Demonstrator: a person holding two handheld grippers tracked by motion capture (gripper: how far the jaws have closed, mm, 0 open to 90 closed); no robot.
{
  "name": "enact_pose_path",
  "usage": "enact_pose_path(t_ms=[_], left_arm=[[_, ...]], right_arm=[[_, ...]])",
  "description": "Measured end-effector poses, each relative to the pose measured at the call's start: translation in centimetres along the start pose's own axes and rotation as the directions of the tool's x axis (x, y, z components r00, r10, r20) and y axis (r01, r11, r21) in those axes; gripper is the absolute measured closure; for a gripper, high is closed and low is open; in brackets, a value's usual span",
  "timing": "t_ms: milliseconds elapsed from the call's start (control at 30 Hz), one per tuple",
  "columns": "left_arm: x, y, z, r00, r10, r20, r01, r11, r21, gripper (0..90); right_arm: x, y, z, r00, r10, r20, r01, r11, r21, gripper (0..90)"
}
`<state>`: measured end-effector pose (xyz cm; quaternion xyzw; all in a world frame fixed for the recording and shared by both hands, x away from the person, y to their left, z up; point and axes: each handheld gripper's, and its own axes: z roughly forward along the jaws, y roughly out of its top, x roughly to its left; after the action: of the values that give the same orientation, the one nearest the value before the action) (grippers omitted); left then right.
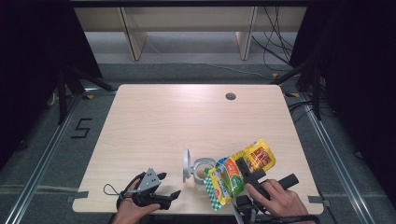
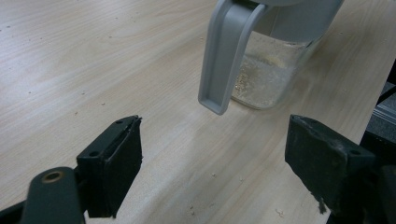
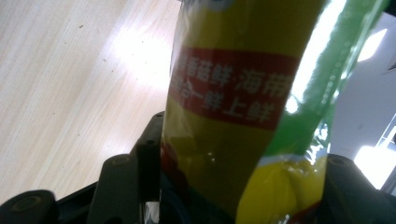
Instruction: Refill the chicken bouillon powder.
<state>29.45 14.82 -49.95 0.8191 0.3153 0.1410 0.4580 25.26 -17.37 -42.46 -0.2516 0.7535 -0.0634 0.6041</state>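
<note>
Right gripper [image 1: 246,171] clamped on yellow-green pouch [image 1: 240,177] tilted over open glass jar [image 1: 204,169]; left gripper [image 1: 161,189] jaws apart, empty.

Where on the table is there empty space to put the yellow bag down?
The table is bare across its far half, up to the round hole, and along its left side. It is crowded at the near edge: the open jar, the yellow bag held by the right gripper, and the left gripper.
</note>
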Motion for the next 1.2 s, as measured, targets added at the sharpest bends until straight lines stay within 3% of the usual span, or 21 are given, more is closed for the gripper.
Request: enact_pose_path(t_ms=[1200], left_arm=[[-0.06,0.01,0.05,0.9999,-0.012,0.006,0.012,0.9999,-0.009,18.4]], right_arm=[[0.11,-0.08,-0.06,0.9999,-0.011,-0.009,0.011,0.9999,0.008,48.7]])
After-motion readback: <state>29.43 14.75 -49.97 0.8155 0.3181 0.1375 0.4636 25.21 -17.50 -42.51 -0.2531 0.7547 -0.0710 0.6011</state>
